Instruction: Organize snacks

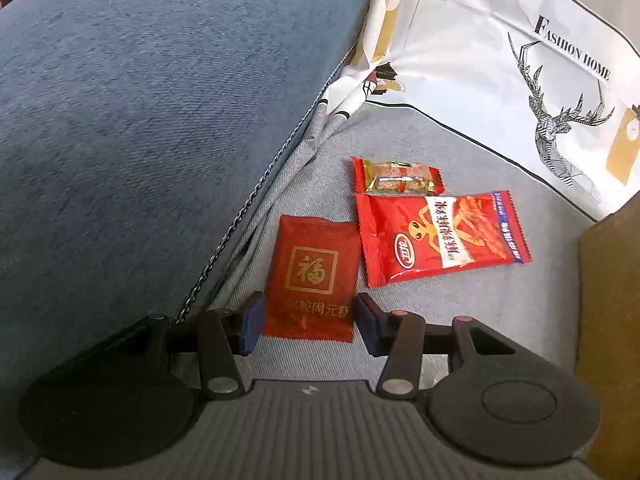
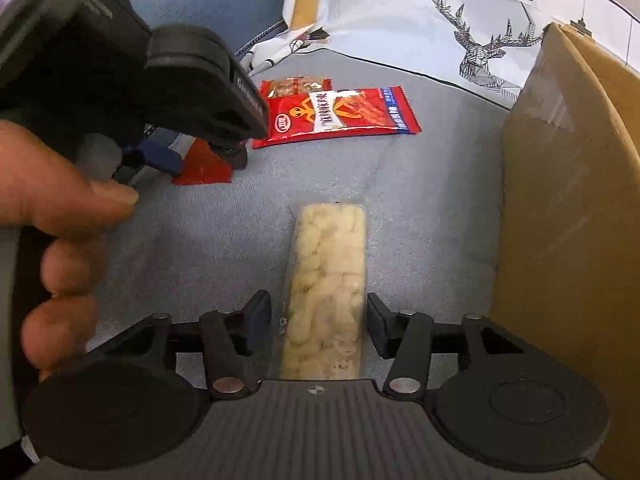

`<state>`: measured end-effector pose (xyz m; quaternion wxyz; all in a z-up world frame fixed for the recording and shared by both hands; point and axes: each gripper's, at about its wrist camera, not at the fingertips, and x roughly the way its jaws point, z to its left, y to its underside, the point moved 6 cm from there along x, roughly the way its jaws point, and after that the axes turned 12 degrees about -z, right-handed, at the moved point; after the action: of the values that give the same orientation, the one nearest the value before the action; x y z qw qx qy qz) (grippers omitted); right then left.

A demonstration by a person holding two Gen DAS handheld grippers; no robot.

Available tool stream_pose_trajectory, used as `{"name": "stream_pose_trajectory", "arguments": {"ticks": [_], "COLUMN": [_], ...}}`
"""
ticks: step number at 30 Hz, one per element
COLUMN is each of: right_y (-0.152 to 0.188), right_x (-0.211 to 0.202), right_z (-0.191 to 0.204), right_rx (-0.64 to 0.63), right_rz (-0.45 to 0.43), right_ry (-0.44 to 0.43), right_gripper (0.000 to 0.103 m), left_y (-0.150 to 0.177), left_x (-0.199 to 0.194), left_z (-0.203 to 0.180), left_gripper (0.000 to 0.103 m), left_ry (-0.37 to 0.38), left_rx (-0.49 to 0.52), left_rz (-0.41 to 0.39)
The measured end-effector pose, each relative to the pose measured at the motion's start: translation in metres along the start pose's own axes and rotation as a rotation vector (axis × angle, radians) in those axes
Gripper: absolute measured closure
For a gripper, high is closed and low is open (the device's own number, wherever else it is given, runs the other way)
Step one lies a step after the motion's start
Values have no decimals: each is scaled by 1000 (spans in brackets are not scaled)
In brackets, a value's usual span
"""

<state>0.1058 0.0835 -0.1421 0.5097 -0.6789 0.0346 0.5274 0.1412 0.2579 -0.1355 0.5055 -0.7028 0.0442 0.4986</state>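
On the grey sofa seat (image 1: 460,320) lies a dark red packet (image 1: 314,280) with a gold square character. Its near end sits between the blue pads of my left gripper (image 1: 309,322), which is open, with small gaps on both sides. Beyond it lie a bright red spicy-snack packet (image 1: 440,236) and a small red-ended nut bar (image 1: 398,176). In the right wrist view a pale bar in clear wrap (image 2: 326,280) lies flat between the pads of my right gripper (image 2: 319,322), which is open and not touching it. The left gripper's fingers (image 2: 160,158) and the hand (image 2: 60,216) holding it show at upper left.
A brown cardboard box (image 2: 568,200) stands close on the right. A white deer-print cushion (image 1: 500,60) leans at the back. A large blue cushion (image 1: 140,120) fills the left side. Bare grey seat lies between the pale bar and the red packets (image 2: 340,114).
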Motion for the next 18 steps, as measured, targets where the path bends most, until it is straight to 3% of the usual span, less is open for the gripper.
{"name": "stream_pose_trajectory", "arguments": {"ticks": [2, 4, 6, 10, 14, 18], "right_y": [0, -1, 1, 0, 1, -1], "right_x": [1, 1, 1, -3, -6, -7], "right_z": [-2, -3, -2, -1, -3, -4], "right_rx": [13, 10, 3, 9, 33, 51], "right_rz": [-2, -3, -7, -13, -13, -13], "right_ry": [4, 2, 1, 1, 0, 2], "right_gripper": [50, 50, 51, 64, 64, 65], "left_y": [1, 0, 0, -3, -1, -4], "left_x": [3, 6, 7, 5, -5, -13], "left_z": [-5, -7, -7, -4, -1, 0], "left_gripper": [37, 36, 40, 49, 50, 50], "left_ry": [6, 12, 21, 33, 53, 123], "left_rx": [18, 24, 18, 4, -4, -56], "left_rz": [-8, -20, -26, -29, -16, 35]}}
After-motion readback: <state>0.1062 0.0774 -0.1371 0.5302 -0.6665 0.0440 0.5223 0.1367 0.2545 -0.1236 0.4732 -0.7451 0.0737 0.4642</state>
